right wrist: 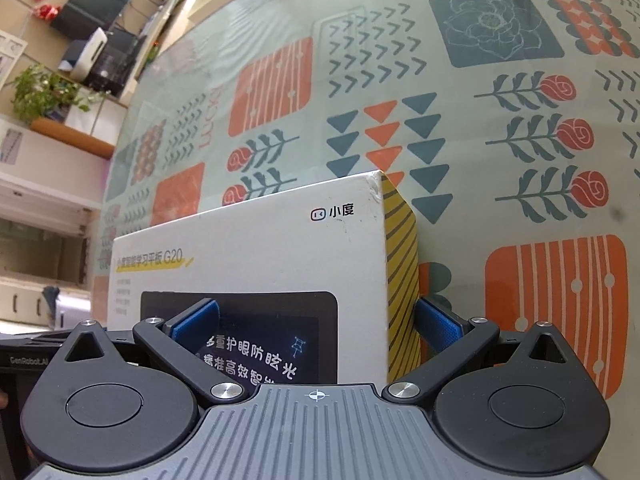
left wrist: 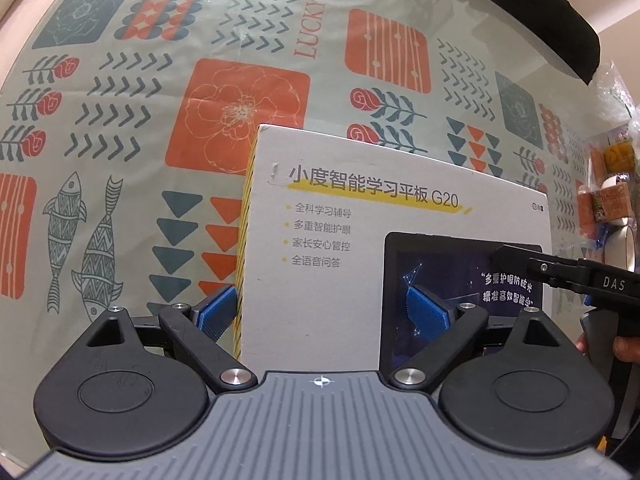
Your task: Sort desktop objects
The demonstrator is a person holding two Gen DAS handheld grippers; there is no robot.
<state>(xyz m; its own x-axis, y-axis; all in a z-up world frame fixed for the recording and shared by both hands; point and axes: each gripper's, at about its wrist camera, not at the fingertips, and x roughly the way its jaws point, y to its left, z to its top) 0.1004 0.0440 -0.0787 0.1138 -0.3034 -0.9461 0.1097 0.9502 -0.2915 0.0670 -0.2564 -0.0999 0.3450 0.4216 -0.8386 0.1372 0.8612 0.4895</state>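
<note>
Both pairs of jaws stand spread around the same tablet box (left wrist: pixel 360 248), one at each end: our left gripper (left wrist: pixel 326 312) has one blue pad beside the yellow striped side and the other over the printed face, and our right gripper (right wrist: pixel 316 326) sits likewise at the opposite striped end. Whether the pads truly press the cardboard or only bracket it, we cannot tell from either wrist view. We read the white box, printed with a tablet picture and "G20", as standing on a long edge on the glass-topped table (left wrist: pixel 120 140), away from the table's edges, over the patterned cloth. A cluster of wrapped snacks (left wrist: pixel 608 196) sits near the table's right edge in the left view, well apart from the box. Our worry is the grip: each pad pair catches only a corner region of a broad, flat carton, so uneven squeezing or lifting one end sooner could twist it, slide it out, or tip it flat onto the glass.
</note>
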